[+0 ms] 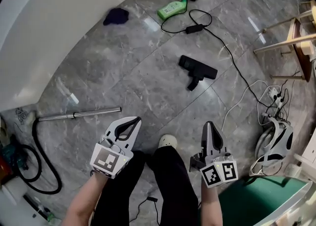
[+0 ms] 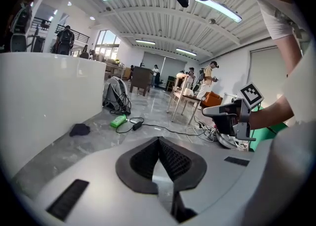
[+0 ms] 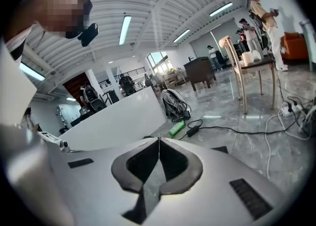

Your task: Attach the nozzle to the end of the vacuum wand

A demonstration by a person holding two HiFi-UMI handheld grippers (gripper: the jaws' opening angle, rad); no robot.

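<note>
The black floor nozzle (image 1: 197, 70) lies on the grey marble floor, ahead of me and apart from both grippers. The metal vacuum wand (image 1: 80, 115) lies flat at the left, its free end pointing right; a black hose (image 1: 40, 157) curves off its left end. My left gripper (image 1: 137, 119) hangs just right of the wand's end, shut and empty (image 2: 159, 140). My right gripper (image 1: 209, 124) hovers over the floor below the nozzle, also shut on nothing (image 3: 158, 140). It shows in the left gripper view too, as the right gripper (image 2: 210, 112).
A white curved counter (image 1: 59, 27) fills the upper left. A green box (image 1: 172, 9), a dark cloth (image 1: 116, 16), and a charger with cable (image 1: 194, 27) lie beyond the nozzle. The vacuum body (image 1: 275, 142) and a power strip (image 1: 274, 96) sit right, near a wooden chair (image 1: 296, 37). My shoe (image 1: 167, 142) is between the grippers.
</note>
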